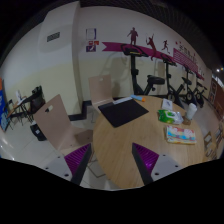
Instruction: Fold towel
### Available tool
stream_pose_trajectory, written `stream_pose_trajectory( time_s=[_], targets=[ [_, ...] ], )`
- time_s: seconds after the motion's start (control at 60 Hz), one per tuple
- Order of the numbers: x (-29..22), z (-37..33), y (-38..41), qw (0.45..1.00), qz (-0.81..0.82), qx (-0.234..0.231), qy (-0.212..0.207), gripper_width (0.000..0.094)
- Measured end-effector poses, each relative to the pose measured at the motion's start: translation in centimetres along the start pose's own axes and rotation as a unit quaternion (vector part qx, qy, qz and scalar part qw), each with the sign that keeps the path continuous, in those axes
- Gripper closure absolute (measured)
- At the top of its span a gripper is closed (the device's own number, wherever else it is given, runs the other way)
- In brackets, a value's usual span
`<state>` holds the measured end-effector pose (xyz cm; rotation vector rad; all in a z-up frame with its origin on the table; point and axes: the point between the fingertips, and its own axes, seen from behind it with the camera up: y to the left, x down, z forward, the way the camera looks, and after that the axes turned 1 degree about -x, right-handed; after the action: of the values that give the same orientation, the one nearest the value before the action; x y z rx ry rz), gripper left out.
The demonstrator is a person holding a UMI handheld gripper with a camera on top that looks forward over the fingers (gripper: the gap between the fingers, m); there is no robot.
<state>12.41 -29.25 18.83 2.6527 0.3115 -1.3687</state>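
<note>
Large room, pale wall (70, 50) at the back with pink and dark athlete silhouettes (140, 42) strung across it. Exercise bikes (160, 82) parked along that wall, behind the far edge of the table. Cluttered shelf or stand (18, 108) well off the table's near-left side, contents too small to tell.

Wooden table (125, 150) filling the middle, light brown top, running from between the fingers out to the far edge by the bikes. Two beige chairs: one chair (58, 122) pulled up at the left edge, slightly angled, another chair (102, 90) at the far-left corner.

Dark flat towel (124, 112) lying spread on the far-left part of the table, near the far corner, apparently unfolded, well beyond the fingers and not touched. Green pack (172, 116) near the right edge, white-and-green flat packet (181, 134) just beside it toward the near side. Small items at the far-right corner too small to identify.

Gripper (110, 160) held above the near edge, fingers spread wide, magenta pads (78, 156) facing inward, nothing between them but bare tabletop.
</note>
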Motion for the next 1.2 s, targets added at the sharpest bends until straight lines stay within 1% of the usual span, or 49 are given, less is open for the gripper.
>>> stream_pose_trajectory(
  time_s=[0.05,0.117,0.267,0.333,0.583,0.633,0.75,0.867,1.067,1.2],
  targets=[
    [0.0,0.0,-0.4,1.000,-0.002,0.008,0.001,0.0069],
    [0.3,0.3,-1.0,1.000,-0.001,0.018,0.004,0.0080],
    [0.7,1.6,-4.1,0.998,0.016,0.055,0.012,0.0080],
    [0.9,1.8,-6.6,0.996,0.028,0.080,0.014,0.0071],
    [1.4,1.8,-17.2,0.980,0.079,0.180,0.010,0.0083],
    [1.4,1.5,-19.0,0.977,0.090,0.191,0.008,0.0078],
    [1.8,2.6,-22.5,0.974,0.098,0.206,0.005,0.0077],
    [2.0,4.7,-25.2,0.974,0.092,0.208,0.002,0.0077],
    [2.4,11.0,-29.1,0.977,0.079,0.196,-0.004,0.0080],
    [2.6,15.8,-32.4,0.978,0.079,0.191,0.001,0.0076]
  ],
)
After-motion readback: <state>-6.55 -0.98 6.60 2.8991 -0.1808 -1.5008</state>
